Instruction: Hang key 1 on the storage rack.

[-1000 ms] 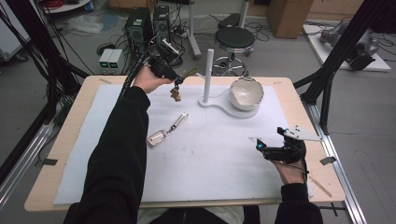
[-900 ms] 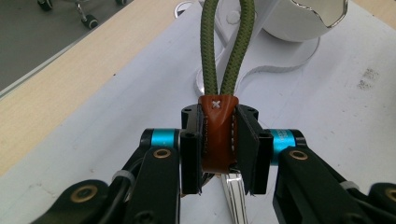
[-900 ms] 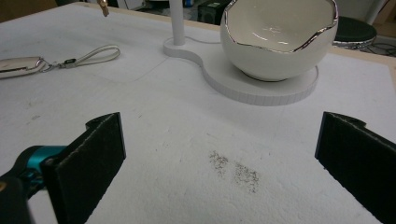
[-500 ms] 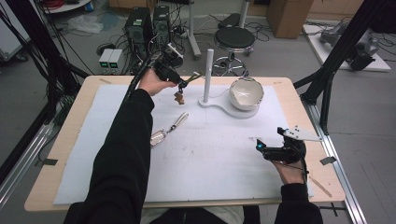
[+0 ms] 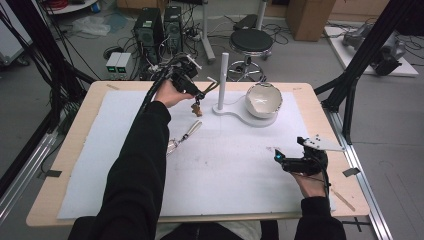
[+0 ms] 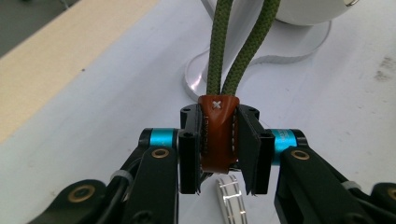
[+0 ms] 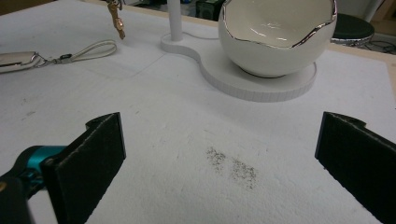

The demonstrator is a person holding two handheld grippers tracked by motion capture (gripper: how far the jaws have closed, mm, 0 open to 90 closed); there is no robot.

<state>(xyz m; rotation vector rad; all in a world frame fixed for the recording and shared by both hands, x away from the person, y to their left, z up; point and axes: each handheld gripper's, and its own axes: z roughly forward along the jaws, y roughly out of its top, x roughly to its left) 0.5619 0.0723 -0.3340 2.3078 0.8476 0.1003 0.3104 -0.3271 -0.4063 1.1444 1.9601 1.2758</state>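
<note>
My left gripper (image 5: 196, 91) is held above the far side of the table, shut on a brown leather tab (image 6: 217, 135) of a keychain. A green cord loop (image 6: 219, 51) runs from the tab toward the white post (image 5: 223, 75), and a small key (image 5: 196, 108) dangles under the gripper. The post stands on a white base (image 5: 235, 112) that also carries an egg-shaped white bowl (image 5: 263, 100). A second keychain with a white strap (image 5: 182, 137) lies on the mat. My right gripper (image 5: 281, 160) rests open near the right front, nothing between its jaws (image 7: 224, 140).
A white foam mat (image 5: 225, 170) covers the wooden table (image 5: 75, 165). In the right gripper view, the bowl (image 7: 280, 37), post (image 7: 175, 18), hanging key (image 7: 116, 21) and strap keychain (image 7: 88, 51) lie ahead. Computers, cables and a stool stand beyond the far edge.
My left gripper has carried the green-cord keychain a little to the right, closer to the white post. The right gripper has stayed where it was.
</note>
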